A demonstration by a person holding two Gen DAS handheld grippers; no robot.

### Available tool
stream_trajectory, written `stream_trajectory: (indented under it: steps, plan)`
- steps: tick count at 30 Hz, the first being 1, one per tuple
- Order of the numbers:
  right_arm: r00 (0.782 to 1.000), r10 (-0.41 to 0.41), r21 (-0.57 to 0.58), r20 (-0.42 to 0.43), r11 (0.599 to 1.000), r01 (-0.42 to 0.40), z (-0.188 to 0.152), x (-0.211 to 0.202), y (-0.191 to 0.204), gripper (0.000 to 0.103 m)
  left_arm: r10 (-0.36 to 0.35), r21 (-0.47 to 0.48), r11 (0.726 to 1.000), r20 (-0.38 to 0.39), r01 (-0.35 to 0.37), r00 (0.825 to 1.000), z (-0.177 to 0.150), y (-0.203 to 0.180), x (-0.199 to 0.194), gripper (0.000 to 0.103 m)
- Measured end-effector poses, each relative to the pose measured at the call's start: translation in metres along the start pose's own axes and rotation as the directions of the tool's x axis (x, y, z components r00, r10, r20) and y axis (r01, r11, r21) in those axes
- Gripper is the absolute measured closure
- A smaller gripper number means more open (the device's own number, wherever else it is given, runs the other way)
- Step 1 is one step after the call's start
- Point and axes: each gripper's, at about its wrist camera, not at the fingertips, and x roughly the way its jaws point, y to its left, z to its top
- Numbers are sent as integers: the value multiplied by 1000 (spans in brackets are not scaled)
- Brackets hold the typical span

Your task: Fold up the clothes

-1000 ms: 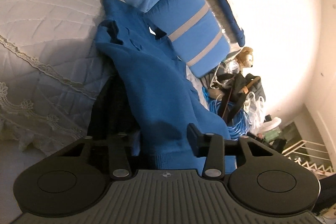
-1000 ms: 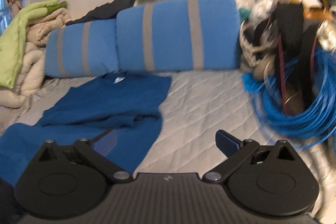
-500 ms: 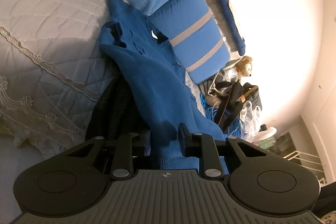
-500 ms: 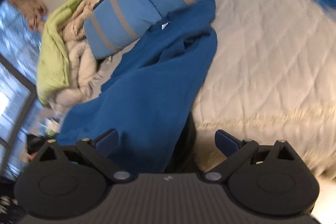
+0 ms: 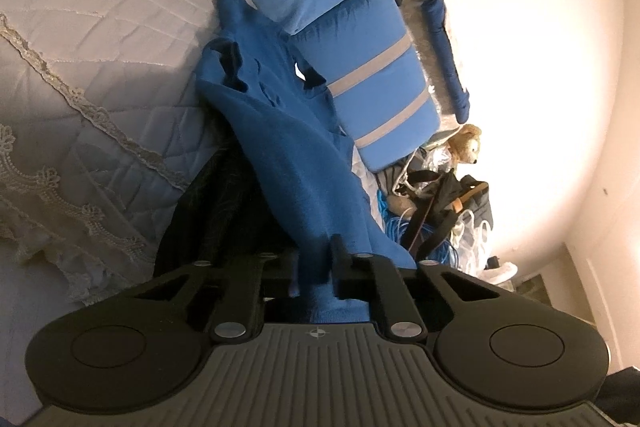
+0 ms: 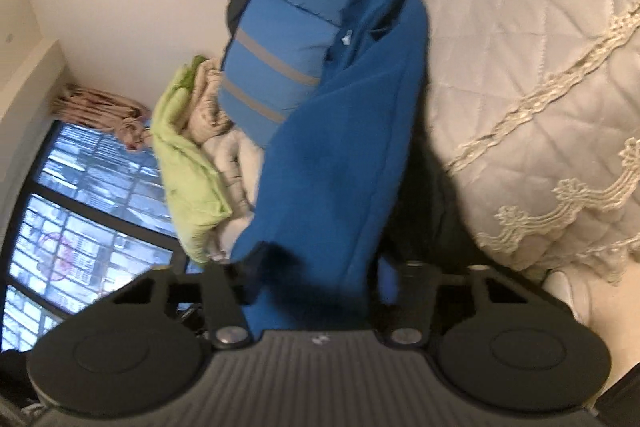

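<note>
A blue sweater point(image 5: 304, 167) lies along the quilted bed point(image 5: 100, 67), its collar toward the striped pillows, and its near hem runs into my left gripper point(image 5: 318, 261). The left jaws are closing and its pads pinch the hem tight. In the right wrist view the same sweater point(image 6: 340, 147) hangs down into my right gripper point(image 6: 320, 275). Those jaws are closing, with a wide band of fabric between them. They stand apart and the blurred picture shows no pinch. A dark garment point(image 5: 216, 211) lies under the sweater.
Blue pillows with grey stripes point(image 5: 360, 87) line the head of the bed. A teddy bear point(image 5: 464, 147), bags and a coil of blue cable point(image 5: 396, 227) crowd one side. A green blanket point(image 6: 188, 155) on piled bedding sits beside a window point(image 6: 80, 207).
The left jaws narrowed from partly open to pinched on the hem. The right gripper dropped and rolled from above the bed to the sweater's edge, and its jaws came in from wide open.
</note>
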Motion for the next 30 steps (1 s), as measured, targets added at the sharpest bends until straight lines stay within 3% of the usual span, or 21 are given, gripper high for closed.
stream_trajectory:
  steps: [2, 5, 13, 24, 30]
  plan:
    - [999, -16, -18, 28, 1000, 17, -1, -3, 7, 90, 7, 19, 1000, 7, -7, 1000, 0, -3, 0, 94]
    - [996, -18, -31, 83, 999, 21, 2, -12, 20, 95, 13, 47, 999, 30, -14, 999, 2, -9, -3, 96]
    - [986, -93, -139, 138, 984, 113, 20, -23, 78, 97, 24, 87, 996, 91, -32, 996, 12, -39, -6, 97]
    - [956, -121, -224, 266, 957, 183, 53, -27, 137, 97, -11, 115, 993, 184, -10, 983, 35, -69, -7, 97]
    - [950, -119, -256, 290, 946, 197, 65, -25, 157, 97, -43, 192, 981, 219, 1, 975, 42, -90, -15, 97]
